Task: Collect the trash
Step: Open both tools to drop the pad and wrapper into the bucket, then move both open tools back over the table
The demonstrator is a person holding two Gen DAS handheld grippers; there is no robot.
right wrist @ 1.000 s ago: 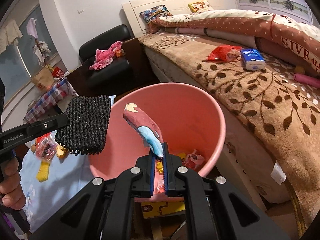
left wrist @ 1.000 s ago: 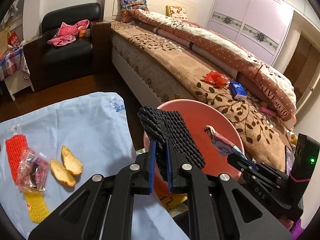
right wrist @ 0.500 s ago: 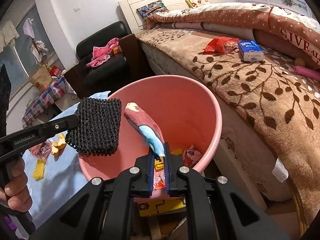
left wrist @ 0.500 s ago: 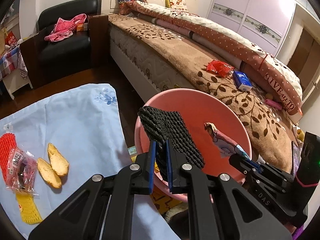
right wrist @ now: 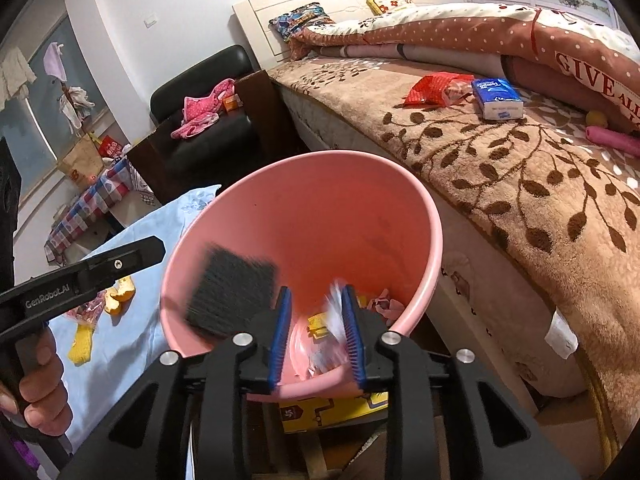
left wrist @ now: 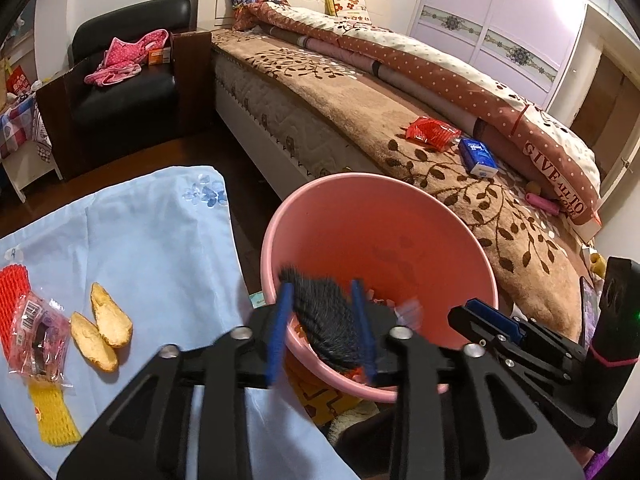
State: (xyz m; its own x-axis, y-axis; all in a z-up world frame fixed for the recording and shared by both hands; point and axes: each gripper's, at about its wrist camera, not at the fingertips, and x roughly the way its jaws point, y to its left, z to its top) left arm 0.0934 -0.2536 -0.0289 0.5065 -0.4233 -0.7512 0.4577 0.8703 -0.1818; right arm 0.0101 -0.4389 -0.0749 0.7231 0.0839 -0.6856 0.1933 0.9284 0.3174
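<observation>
A pink bucket (left wrist: 360, 178) stands beside the bed, under both grippers. My left gripper (left wrist: 321, 286) is over its near rim with its jaws opening. A black foam net (left wrist: 324, 320) is blurred between the fingers, free of the pads and dropping into the bucket. From the right wrist, that net (right wrist: 230, 294) shows inside the bucket (right wrist: 312, 156), clear of the left gripper (right wrist: 152, 246). My right gripper (right wrist: 316, 291) also has its jaws opening. A colourful wrapper (right wrist: 335, 312) is blurred by the right finger, falling among the trash at the bottom.
Left of the bucket, a light blue cloth (left wrist: 160, 232) holds two peels (left wrist: 100, 332), a red foam net (left wrist: 14, 300), a plastic wrapper (left wrist: 36, 332) and a yellow net (left wrist: 54, 416). On the bed lie a red packet (left wrist: 432, 132) and a blue tissue pack (left wrist: 478, 156). A black armchair (left wrist: 120, 92) stands behind.
Both grippers were shut, the left on the black net and the right on the wrapper, and both have opened. The net and wrapper now fall into the bucket. The left gripper moved further over it.
</observation>
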